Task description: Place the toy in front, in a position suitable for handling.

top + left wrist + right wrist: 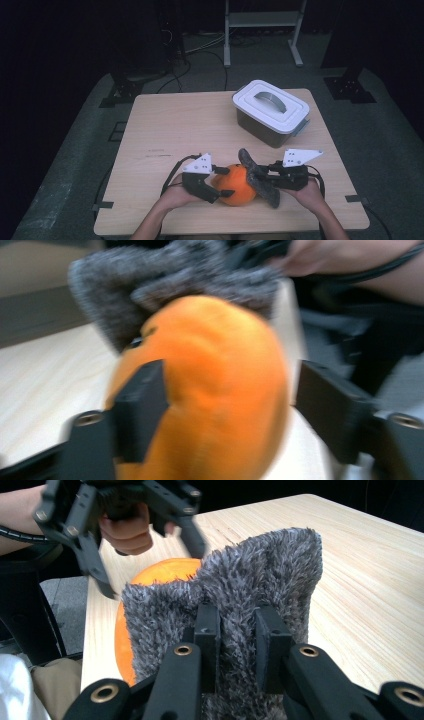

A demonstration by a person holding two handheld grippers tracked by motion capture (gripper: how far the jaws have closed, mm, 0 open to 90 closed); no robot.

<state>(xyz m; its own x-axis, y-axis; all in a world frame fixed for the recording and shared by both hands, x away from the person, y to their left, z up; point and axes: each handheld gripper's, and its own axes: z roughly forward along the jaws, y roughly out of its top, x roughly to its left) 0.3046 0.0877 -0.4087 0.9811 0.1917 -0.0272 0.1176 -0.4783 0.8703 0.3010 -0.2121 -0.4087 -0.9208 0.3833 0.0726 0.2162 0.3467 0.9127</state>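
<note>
Right tongs pinch the grey fuzzy cover; left tongs, spread, straddle the orange ball. Next, likely, pulling the cover over it.

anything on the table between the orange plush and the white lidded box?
No, bare wood. In the high view, the table is empty between the orange plush and the white lidded box; the grey fuzzy cloth sits at the plush's right.

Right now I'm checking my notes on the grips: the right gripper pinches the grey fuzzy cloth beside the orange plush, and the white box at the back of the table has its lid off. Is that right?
One thing is wrong: the white box has its lid on, handle up, as the high view shows. The rest stands: the right gripper pinches the grey fuzzy cloth beside the orange plush.
</note>
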